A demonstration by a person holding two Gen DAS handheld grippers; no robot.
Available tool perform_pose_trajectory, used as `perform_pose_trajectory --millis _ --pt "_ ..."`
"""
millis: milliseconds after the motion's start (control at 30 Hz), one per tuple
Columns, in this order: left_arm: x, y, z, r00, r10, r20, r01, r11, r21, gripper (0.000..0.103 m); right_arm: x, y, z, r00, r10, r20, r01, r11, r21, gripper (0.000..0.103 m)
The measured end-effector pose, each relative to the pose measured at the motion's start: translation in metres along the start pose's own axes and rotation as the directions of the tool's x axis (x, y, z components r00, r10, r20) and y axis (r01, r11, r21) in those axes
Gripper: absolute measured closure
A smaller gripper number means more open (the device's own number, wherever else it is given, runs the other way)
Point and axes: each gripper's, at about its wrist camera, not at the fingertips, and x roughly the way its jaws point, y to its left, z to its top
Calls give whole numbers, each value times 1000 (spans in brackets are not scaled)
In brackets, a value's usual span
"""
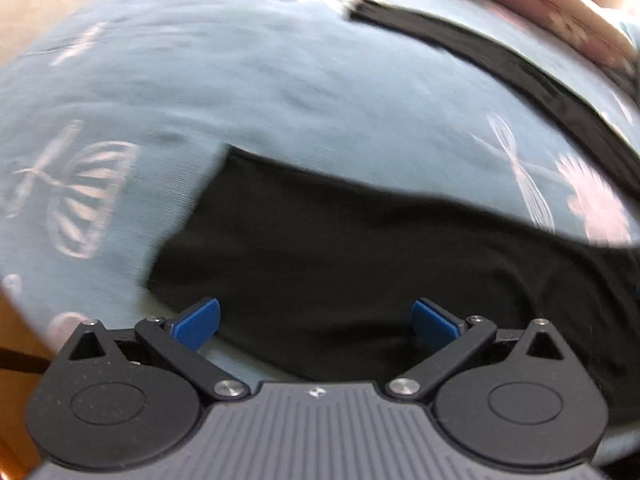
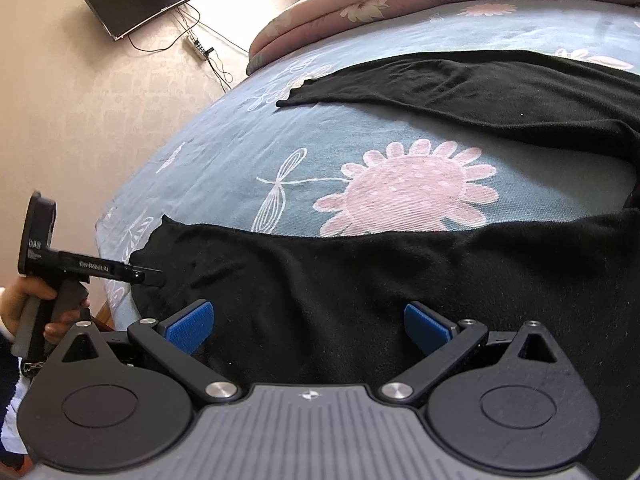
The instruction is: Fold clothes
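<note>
Both my grippers, left (image 1: 316, 322) and right (image 2: 306, 326), hang spread wide and empty over the near edge of the black garment (image 2: 360, 288). It lies flat on the bed (image 2: 224, 152), one sleeve (image 2: 460, 80) stretched far. Looks like pre-grasp for the first fold; next I'd pinch the near hem, lift, carry far.

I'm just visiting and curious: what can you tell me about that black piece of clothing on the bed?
The black garment looks like soft, matte knit, with light wrinkles. It lies spread flat on the blue floral bedsheet. Two long parts stretch out with a strip of sheet between them; whether sleeves or legs, I cannot tell. The near part ends in a straight edge. The far part tapers to a narrow end. Both open grippers hover at the near part; contact is unclear.
</note>
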Motion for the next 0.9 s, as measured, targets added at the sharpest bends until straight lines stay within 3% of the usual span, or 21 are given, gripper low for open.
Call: perform_pose_trajectory --millis 100,167,233,333,433,500,600,733,767,833,900 --pt "-13 24 18 995 -79 67 86 990 -109 1 1 1 0 1000 -5 1 5 1000 -4 0" --pt "-7 32 25 988 -143 63 151 977 -154 1 1 2 -1 1000 -9 2 9 1000 -13 0" --pt "5 33 27 987 -156 44 161 975 -156 1 1 3 -1 1000 -11 5 11 1000 -21 0" --pt "24 40 24 995 -96 -7 93 978 -187 1 1 2 -1 1000 -7 8 8 1000 -19 0" --pt "24 48 23 997 83 0 -82 982 -171 2 1 0 -1 1000 1 10 -1 1000 -3 0" --pt "18 60 24 997 79 14 -74 971 -227 3 1 -1 0 1000 2 10 -2 1000 -1 0" --pt "4 61 26 997 -34 74 51 968 -246 2 1 0 0 1000 -1 9 1 1000 -2 0" --pt "10 44 28 983 -170 64 180 963 -203 1 2 2 -1 1000 -7 12 7 1000 -17 0" --pt "15 41 28 983 -171 62 180 965 -193 1 2 2 -1 1000 -7 13 7 1000 -19 0" --pt "25 40 30 996 -80 32 85 979 -187 1 2 1 -1 1000 -5 13 5 1000 -20 0" --pt "29 48 36 999 29 22 -24 975 -220 3 2 0 -1 1000 -2 14 2 1000 -17 0"
